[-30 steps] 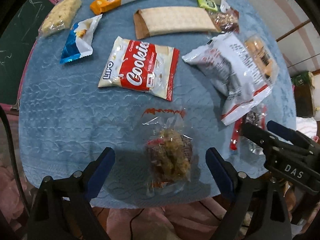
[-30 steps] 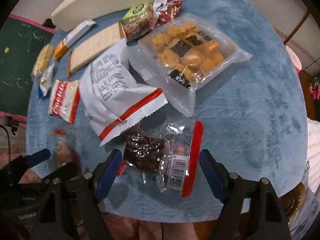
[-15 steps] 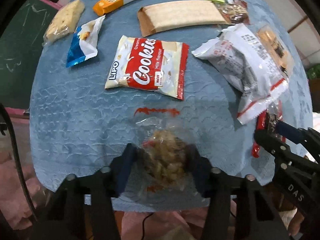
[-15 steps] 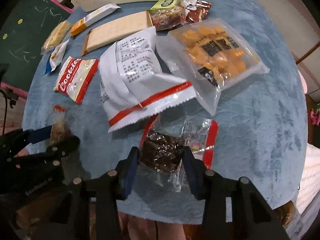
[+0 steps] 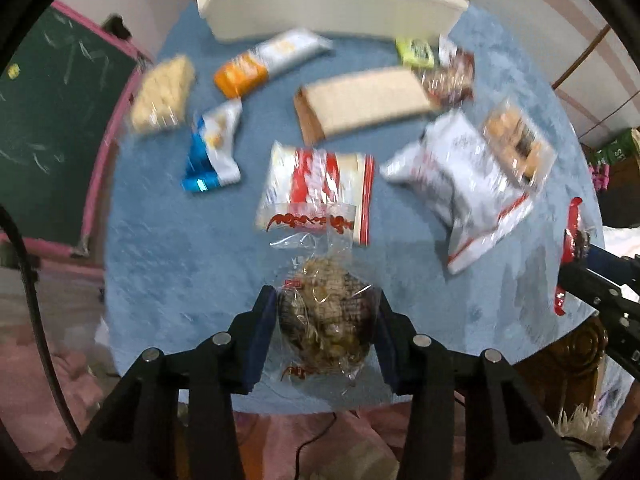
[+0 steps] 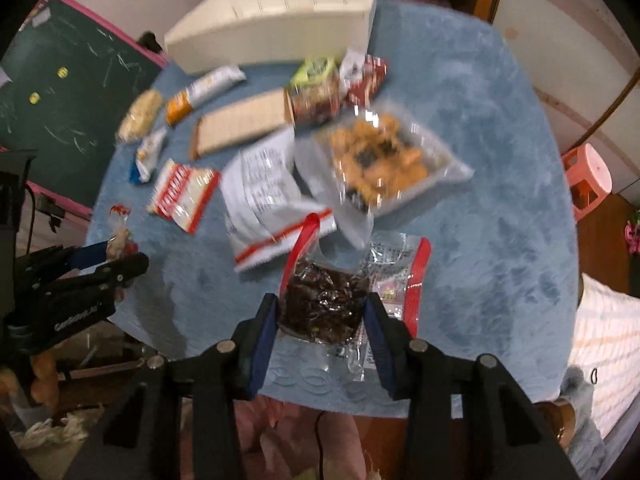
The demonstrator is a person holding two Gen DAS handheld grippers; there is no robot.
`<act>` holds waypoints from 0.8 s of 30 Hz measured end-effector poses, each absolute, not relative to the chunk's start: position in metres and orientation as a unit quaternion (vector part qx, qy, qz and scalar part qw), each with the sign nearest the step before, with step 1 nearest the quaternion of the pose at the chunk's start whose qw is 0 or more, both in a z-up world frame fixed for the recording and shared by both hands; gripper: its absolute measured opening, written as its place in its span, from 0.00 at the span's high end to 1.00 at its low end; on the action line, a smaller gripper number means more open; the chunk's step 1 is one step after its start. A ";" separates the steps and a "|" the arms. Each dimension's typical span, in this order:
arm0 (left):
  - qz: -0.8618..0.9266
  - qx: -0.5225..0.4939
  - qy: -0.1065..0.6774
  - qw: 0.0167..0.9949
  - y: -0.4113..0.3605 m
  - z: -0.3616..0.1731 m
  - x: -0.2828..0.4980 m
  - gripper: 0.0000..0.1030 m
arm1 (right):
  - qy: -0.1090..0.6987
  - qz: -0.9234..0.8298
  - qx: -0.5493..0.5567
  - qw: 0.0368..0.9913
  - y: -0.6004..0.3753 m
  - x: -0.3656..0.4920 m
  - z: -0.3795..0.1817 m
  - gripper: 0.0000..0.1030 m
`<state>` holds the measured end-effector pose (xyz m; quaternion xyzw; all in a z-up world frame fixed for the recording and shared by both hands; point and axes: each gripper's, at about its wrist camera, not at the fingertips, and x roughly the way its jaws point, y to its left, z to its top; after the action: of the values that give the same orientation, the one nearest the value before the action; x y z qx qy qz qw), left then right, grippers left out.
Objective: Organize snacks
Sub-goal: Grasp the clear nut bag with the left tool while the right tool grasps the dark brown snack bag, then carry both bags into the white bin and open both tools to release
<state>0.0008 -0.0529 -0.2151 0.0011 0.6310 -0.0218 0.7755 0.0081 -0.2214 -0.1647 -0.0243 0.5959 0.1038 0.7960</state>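
While both views are smeared by motion blur, each of the tongs is seen closed on a packet. The left tongs (image 5: pixel 327 328) are clamped on a clear packet of nutty brown clusters (image 5: pixel 328 328), held between the blue fingers (image 5: pixel 262 334) at the near edge of the worktop (image 5: pixel 168 264); its red-printed top seal overlaps the red-and-white cookie packet (image 5: pixel 320 180) in that view. The right tongs (image 6: pixel 321 320) are shut on a clear packet of dark brown pieces with red side strips (image 6: pixel 324 300), gripped across the dark part, with its right side hanging past the right finger. Whether either packet is lifted clear of the blue cloth cannot be told.

Farther back, a white bag with a red stripe (image 6: pixel 260 196) is seen beside a clear bag of orange biscuits (image 6: pixel 380 160), the two overlapping. A long tan cracker pack (image 5: pixel 368 104), an orange-and-white bar (image 5: pixel 268 64), a blue-and-white wrapper (image 5: pixel 214 152) and a pale rice cake packet (image 5: pixel 162 98) are spread across the far left. A white bin (image 6: pixel 276 24) is set at the far edge.
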 end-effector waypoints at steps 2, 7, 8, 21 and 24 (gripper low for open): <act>-0.019 0.008 0.618 0.786 -0.054 -0.197 0.011 0.57 | 0.584 0.109 -0.022 0.804 -0.219 0.004 -0.152 0.57; -0.005 0.017 0.593 0.805 -0.044 -0.158 0.032 0.57 | 0.557 0.129 -0.020 0.820 -0.209 0.016 -0.136 0.57; -0.002 0.017 0.586 0.810 -0.033 -0.141 0.032 0.57 | 0.551 0.133 -0.023 0.824 -0.202 0.023 -0.135 0.57; 0.023 -0.008 0.523 0.852 -0.030 -0.063 0.070 0.57 | 0.457 0.161 -0.051 0.873 -0.174 0.082 -0.066 0.57; 0.027 -0.015 0.516 0.856 -0.032 -0.054 0.076 0.57 | 0.440 0.165 -0.060 0.881 -0.170 0.090 -0.052 0.57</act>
<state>0.0764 -0.0321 -0.0545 -0.0149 0.5158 0.0268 0.8562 0.0896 -0.1703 -0.0523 -0.0604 0.4396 0.1652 0.8808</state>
